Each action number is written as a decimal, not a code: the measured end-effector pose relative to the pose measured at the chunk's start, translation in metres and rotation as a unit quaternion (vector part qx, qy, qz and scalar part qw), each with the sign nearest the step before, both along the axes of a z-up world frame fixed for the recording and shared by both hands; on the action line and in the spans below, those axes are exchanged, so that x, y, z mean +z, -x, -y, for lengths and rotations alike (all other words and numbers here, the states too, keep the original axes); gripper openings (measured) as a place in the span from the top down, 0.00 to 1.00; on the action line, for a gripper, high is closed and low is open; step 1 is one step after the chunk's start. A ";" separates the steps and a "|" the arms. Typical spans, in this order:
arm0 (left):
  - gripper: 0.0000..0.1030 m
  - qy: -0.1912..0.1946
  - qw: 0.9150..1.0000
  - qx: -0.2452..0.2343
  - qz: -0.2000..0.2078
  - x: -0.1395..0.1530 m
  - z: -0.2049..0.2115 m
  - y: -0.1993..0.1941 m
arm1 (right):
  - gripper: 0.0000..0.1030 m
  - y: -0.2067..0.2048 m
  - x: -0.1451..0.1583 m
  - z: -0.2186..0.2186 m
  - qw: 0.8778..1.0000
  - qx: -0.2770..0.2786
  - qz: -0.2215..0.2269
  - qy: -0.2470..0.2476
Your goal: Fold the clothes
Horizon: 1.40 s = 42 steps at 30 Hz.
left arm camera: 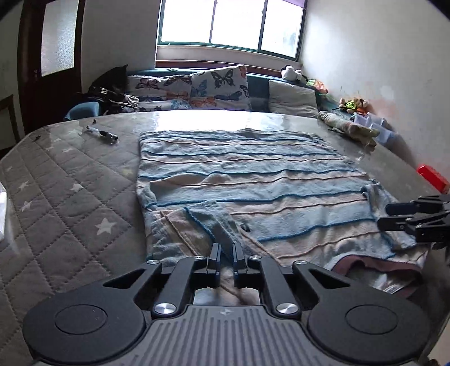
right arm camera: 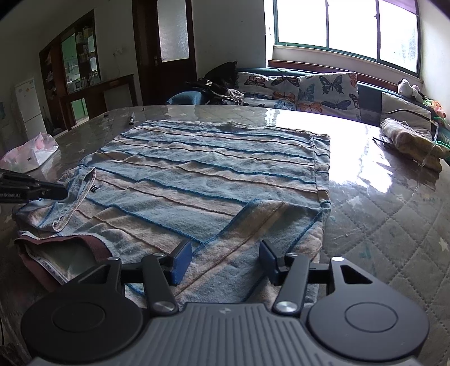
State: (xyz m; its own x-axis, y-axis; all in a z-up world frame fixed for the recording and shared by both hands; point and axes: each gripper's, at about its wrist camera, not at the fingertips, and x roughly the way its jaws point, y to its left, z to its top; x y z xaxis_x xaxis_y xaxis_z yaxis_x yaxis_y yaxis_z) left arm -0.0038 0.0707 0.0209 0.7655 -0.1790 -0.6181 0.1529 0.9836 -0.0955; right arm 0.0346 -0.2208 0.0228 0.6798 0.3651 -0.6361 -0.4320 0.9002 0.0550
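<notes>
You are working at a table (left arm camera: 64, 180) under a grey quilted cover with white stars, sealed by a glossy clear sheet that throws back glare from the window (left arm camera: 230, 22). Beyond the far edge runs a sofa (left arm camera: 257, 90) with butterfly cushions (left arm camera: 219, 81); a dark pile of clothes (left arm camera: 112, 90) sits at its left end and a soft toy (left arm camera: 291, 72) at the right.

The striped shirt (left arm camera: 239, 180) lies flat at the table's middle, blue and beige bands crossing it, collar end toward you. Your left gripper (left arm camera: 226, 253) has its fingers drawn narrow on a folded sleeve at 6 o'clock of that view. Your right gripper (right arm camera: 225, 259) hovers over the near hem with fingers spread wide and nothing between them.

Only the left view shows the red object (left arm camera: 431, 174) at the table's 3 o'clock edge, the clear boxes (left arm camera: 374, 124) along the wall, and the right gripper coming in from 3 o'clock. Only the right view shows the cabinet (right arm camera: 76, 64), the white fridge (right arm camera: 28, 104) at 9 o'clock, and the plastic bag (right arm camera: 31, 154) on the table's left side; there the left gripper enters at 9 o'clock by the neckline. Both views show the pen (left arm camera: 102, 134) at the far left, the door (right arm camera: 168, 48), and the rolled cloth (right arm camera: 407, 140) at the far right.
</notes>
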 end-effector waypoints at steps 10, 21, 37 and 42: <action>0.91 -0.026 0.999 -0.036 0.025 0.016 0.012 0.013 | 0.46 0.000 0.000 -0.001 1.000 0.001 -0.001 0.000; 0.80 -0.030 0.996 -0.084 -0.004 0.008 0.039 0.023 | 0.46 0.000 -0.001 -0.001 1.000 0.001 -0.001 -0.001; 0.98 0.014 0.994 -0.108 -0.015 0.009 0.031 0.029 | 0.45 0.001 -0.002 0.000 1.000 -0.001 0.001 -0.005; 0.98 -0.007 0.996 -0.090 -0.003 0.014 0.032 0.023 | 0.42 0.002 -0.002 -0.002 1.000 0.000 0.002 -0.003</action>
State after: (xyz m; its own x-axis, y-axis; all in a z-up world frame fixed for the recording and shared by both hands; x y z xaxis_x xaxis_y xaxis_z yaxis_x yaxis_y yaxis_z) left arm -0.0270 0.0386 0.0345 0.7180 -0.3043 -0.6260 0.3258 0.9417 -0.0841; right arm 0.0331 -0.2187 0.0205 0.6825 0.3698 -0.6305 -0.4329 0.8995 0.0590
